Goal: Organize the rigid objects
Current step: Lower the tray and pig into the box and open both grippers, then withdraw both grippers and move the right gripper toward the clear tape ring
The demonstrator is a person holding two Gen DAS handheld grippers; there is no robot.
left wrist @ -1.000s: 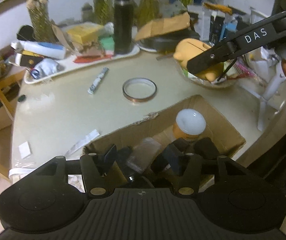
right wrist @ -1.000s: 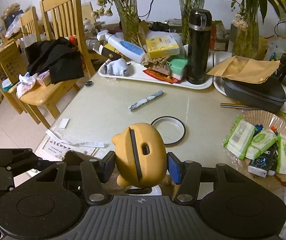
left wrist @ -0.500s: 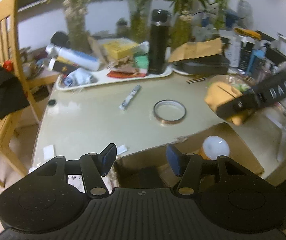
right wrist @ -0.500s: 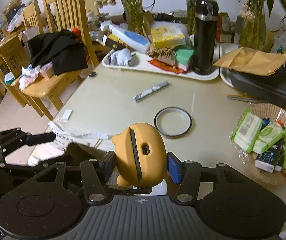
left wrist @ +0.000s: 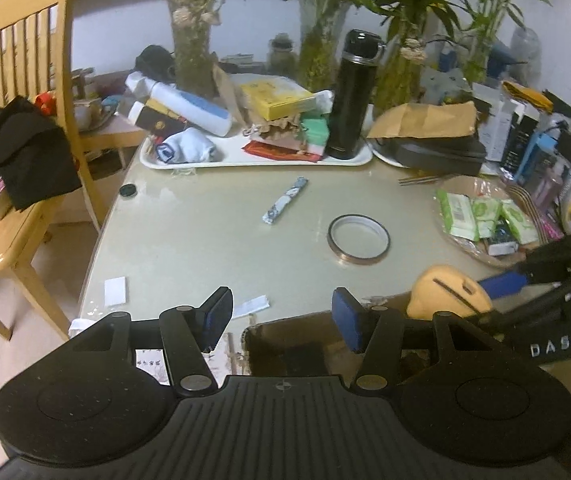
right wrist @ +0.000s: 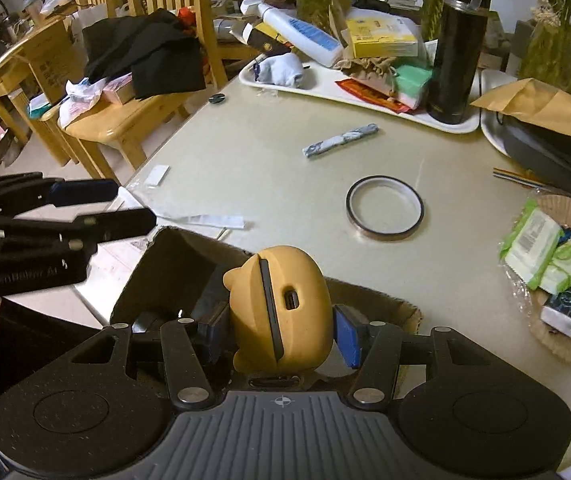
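My right gripper is shut on a yellow pig-shaped toy and holds it over the open cardboard box at the table's near edge. The toy also shows in the left wrist view, clamped by the right gripper. My left gripper is open and empty, above the box's left rim; it shows at the left in the right wrist view. A tape ring and a small wrapped stick lie on the table.
A white tray with a black flask, boxes and bottles stands at the back. A basket of wipe packs is at the right. A wooden chair with black cloth stands at the left. Paper slips lie by the table edge.
My left gripper has pulled back and up out of the box, empty. My right gripper has carried the yellow toy down over the box.
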